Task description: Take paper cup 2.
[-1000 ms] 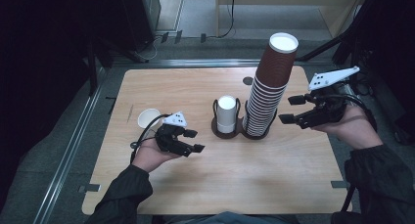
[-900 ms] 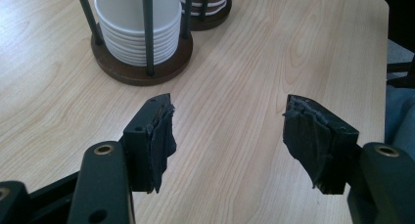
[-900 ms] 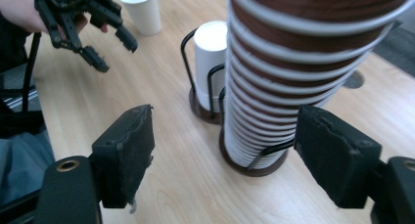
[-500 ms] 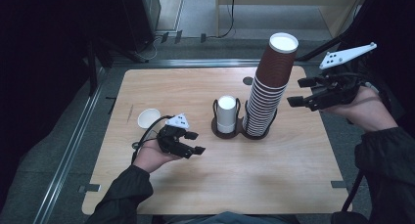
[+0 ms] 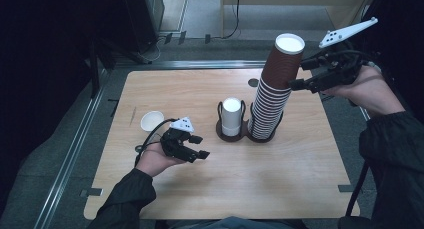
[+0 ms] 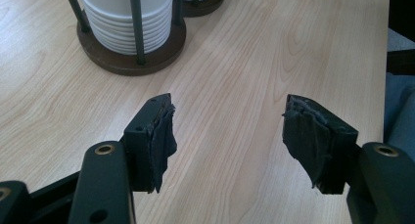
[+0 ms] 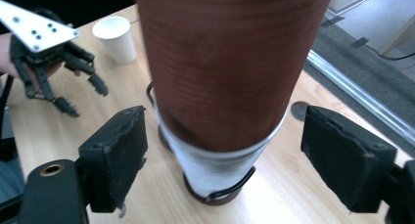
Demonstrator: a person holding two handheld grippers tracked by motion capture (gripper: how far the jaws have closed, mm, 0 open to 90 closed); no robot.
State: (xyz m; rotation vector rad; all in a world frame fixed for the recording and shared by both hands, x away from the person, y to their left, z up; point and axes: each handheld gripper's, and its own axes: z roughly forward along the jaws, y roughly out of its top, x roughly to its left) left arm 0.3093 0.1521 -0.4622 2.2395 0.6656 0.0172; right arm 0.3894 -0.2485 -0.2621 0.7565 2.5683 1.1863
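A tall stack of brown paper cups (image 5: pixel 272 94) stands in a round wire holder, next to a short stack of white cups (image 5: pixel 231 116) in a twin holder. My right gripper (image 5: pixel 299 76) is raised beside the upper part of the brown stack (image 7: pixel 225 62). Its jaws have just been opening and now stand wide on either side of the stack without touching it. My left gripper (image 5: pixel 201 146) rests low over the table's front left, open with nothing between its pads (image 6: pixel 156 136). The white stack (image 6: pixel 125 18) is just ahead of it.
A single white cup (image 5: pixel 152 120) stands upright on the wooden table (image 5: pixel 200 89) at the left, behind the left hand. A round dark hole (image 5: pixel 253 82) sits in the tabletop behind the holders. Metal rails run along the table's left and far edges.
My right gripper has risen from the lower part of the brown stack to near its top, and its jaws have spread. The left hand has stayed in place.
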